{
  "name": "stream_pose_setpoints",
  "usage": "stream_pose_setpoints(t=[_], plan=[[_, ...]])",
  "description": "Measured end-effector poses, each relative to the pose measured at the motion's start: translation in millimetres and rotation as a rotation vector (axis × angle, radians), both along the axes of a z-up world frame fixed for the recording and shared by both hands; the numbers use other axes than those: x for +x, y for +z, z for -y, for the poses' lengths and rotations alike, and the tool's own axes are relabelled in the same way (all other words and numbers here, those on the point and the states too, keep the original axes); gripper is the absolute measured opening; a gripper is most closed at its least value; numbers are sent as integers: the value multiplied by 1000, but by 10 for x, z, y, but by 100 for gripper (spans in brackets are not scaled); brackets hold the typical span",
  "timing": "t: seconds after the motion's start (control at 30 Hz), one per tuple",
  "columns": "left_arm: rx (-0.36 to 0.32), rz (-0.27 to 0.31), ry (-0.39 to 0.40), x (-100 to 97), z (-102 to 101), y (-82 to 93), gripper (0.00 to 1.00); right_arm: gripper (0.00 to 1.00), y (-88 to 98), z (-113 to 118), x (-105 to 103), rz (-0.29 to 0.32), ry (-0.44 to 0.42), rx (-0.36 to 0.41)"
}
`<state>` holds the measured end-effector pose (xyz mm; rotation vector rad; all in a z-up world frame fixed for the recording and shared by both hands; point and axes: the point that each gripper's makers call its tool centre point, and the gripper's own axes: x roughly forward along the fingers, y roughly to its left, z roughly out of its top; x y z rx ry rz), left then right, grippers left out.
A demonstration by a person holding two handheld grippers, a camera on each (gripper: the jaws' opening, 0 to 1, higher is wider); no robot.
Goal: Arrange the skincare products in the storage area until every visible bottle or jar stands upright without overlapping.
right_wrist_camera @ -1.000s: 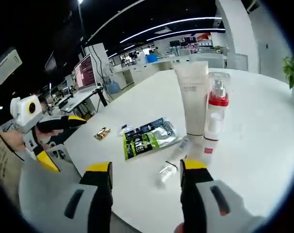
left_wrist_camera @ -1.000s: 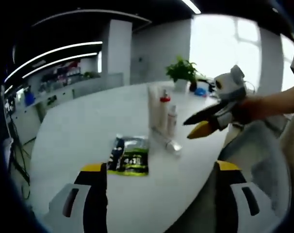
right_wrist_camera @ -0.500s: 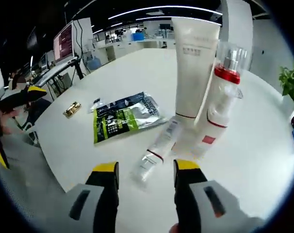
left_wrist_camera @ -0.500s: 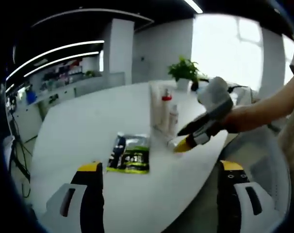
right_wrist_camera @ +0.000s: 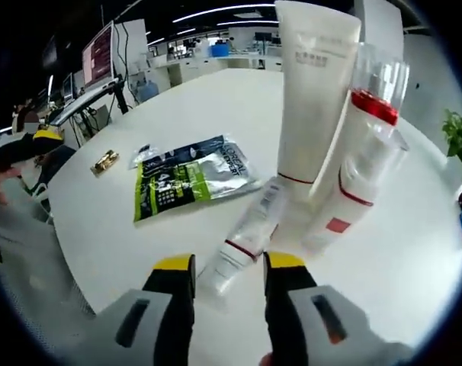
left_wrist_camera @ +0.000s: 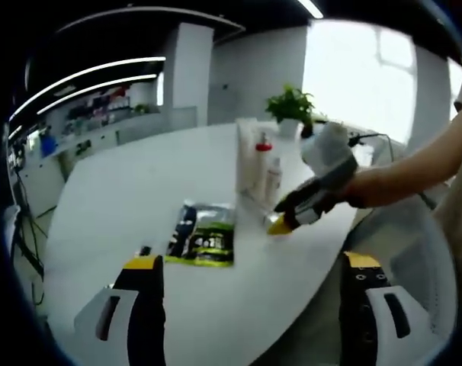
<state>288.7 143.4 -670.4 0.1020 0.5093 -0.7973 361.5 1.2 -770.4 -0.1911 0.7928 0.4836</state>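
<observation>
On the white table (right_wrist_camera: 139, 252) a small tube (right_wrist_camera: 245, 238) lies flat. Its near end sits between the fingers of my right gripper (right_wrist_camera: 229, 267), which is open and low over the table. Behind it stand a tall white tube (right_wrist_camera: 313, 91), a bottle with a red collar and clear cap (right_wrist_camera: 368, 141) and a small white bottle (right_wrist_camera: 328, 221). In the left gripper view the right gripper (left_wrist_camera: 280, 223) reaches in from the right, beside the upright tall tube (left_wrist_camera: 245, 156), red-collared bottle (left_wrist_camera: 260, 160) and small bottle (left_wrist_camera: 273, 179). My left gripper (left_wrist_camera: 251, 267) is open near the table's edge, with nothing between its fingers.
A green and black sachet (right_wrist_camera: 187, 179) lies flat left of the tube, also seen as the sachet (left_wrist_camera: 204, 240) ahead of my left gripper. A small gold item (right_wrist_camera: 104, 162) lies near the table's edge. A potted plant (left_wrist_camera: 292, 107) stands at the far end. The person's arm (left_wrist_camera: 414, 171) reaches in from the right.
My right gripper has come down and forward onto the lying tube, and its fingers have narrowed around the tube's end. The left gripper has hardly moved.
</observation>
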Motion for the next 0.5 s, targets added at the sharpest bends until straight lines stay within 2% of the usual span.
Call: stream_pose_setpoints(t=[0.1,0.2,0.33,0.43,0.5], plan=[[-1,-3,-1,17,7,-10,92,30,-2,41,-38,2,-7,6],[0,-11,-4,34,18,-40,92,19,5,79,-82,3,-3,6],[-1,-17,-11,39,49,-49,91,18,-6,105,-148,-14,26,8],[0,-21,-21,51,88,-55,91,17,-4,78,-183,-13,83,-2],[-3,-20,-32,62,127,-45,91,17,1,31,-231,-5,178,-37]])
